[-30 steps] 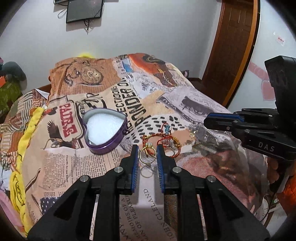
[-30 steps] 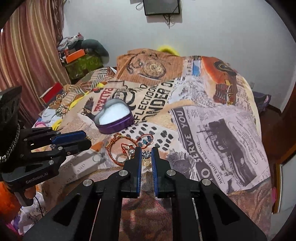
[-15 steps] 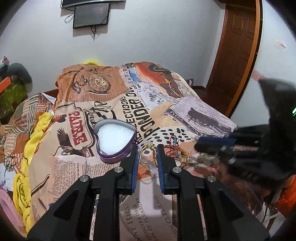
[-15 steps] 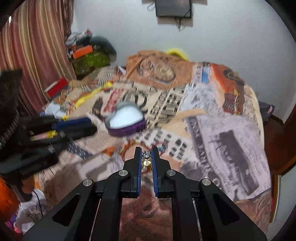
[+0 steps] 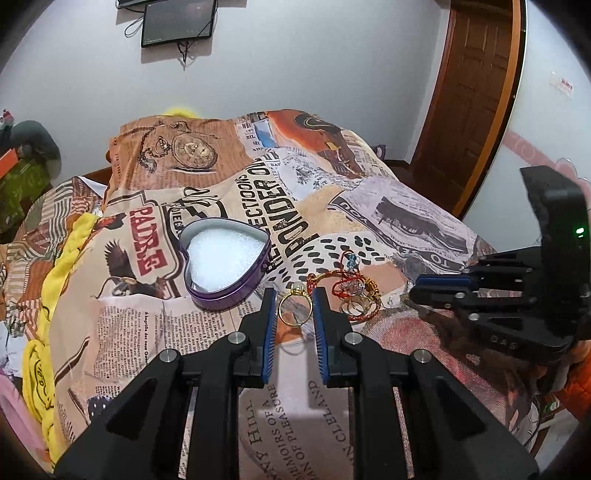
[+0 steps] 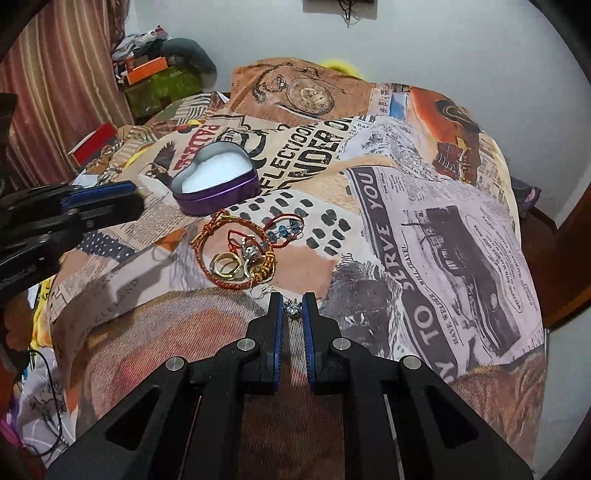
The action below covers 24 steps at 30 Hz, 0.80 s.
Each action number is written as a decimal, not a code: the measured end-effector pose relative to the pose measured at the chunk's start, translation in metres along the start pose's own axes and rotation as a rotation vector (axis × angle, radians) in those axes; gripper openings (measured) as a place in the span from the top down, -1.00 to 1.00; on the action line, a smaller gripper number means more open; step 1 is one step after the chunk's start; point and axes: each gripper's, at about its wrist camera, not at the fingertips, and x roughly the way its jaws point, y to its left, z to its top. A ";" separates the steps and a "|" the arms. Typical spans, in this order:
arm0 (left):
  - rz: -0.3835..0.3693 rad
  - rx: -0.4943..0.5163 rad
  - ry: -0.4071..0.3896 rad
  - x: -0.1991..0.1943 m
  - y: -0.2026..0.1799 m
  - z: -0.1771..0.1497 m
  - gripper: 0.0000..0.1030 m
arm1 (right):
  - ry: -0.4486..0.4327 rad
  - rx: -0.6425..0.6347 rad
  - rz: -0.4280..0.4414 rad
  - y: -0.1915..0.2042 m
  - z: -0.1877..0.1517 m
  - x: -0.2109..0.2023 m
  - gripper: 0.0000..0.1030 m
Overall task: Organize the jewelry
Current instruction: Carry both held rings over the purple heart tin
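My left gripper (image 5: 294, 309) is shut on a gold ring (image 5: 293, 310) and holds it upright just above the bedspread. The open purple heart-shaped tin (image 5: 221, 266) with white padding lies to its left. To its right lies a pile of jewelry (image 5: 354, 291): red cord bracelets, gold rings and blue beads. In the right wrist view my right gripper (image 6: 292, 308) is shut on a small silver crystal earring (image 6: 293, 309), low over the cloth. The jewelry pile (image 6: 240, 254) is just beyond it and the tin (image 6: 218, 188) farther back left.
A printed newspaper-pattern bedspread (image 6: 424, 206) covers the bed. A yellow cloth (image 5: 55, 295) hangs along its left side. Boxes and clutter (image 6: 155, 74) sit by the curtain. There is a wooden door (image 5: 476, 92) at the right and a wall screen (image 5: 177, 22) behind.
My right gripper has sunk toward the bedspread with the silver earring still in it. The left gripper has kept its place with the gold ring.
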 end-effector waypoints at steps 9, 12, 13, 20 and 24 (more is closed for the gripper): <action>0.018 -0.005 -0.039 -0.007 0.008 0.010 0.65 | -0.104 0.008 0.023 0.008 0.028 -0.015 0.82; 0.034 -0.004 -0.059 -0.011 0.013 0.017 0.65 | -0.138 0.007 0.031 0.012 0.040 -0.019 0.82; 0.038 -0.005 -0.065 -0.011 0.015 0.019 0.65 | -0.147 0.006 0.033 0.012 0.043 -0.020 0.82; 0.072 -0.021 -0.098 -0.011 0.033 0.036 0.65 | -0.221 -0.007 0.056 0.023 0.075 -0.025 0.82; 0.090 -0.035 -0.099 -0.003 0.045 0.044 0.65 | -0.234 -0.019 0.071 0.029 0.090 -0.019 0.82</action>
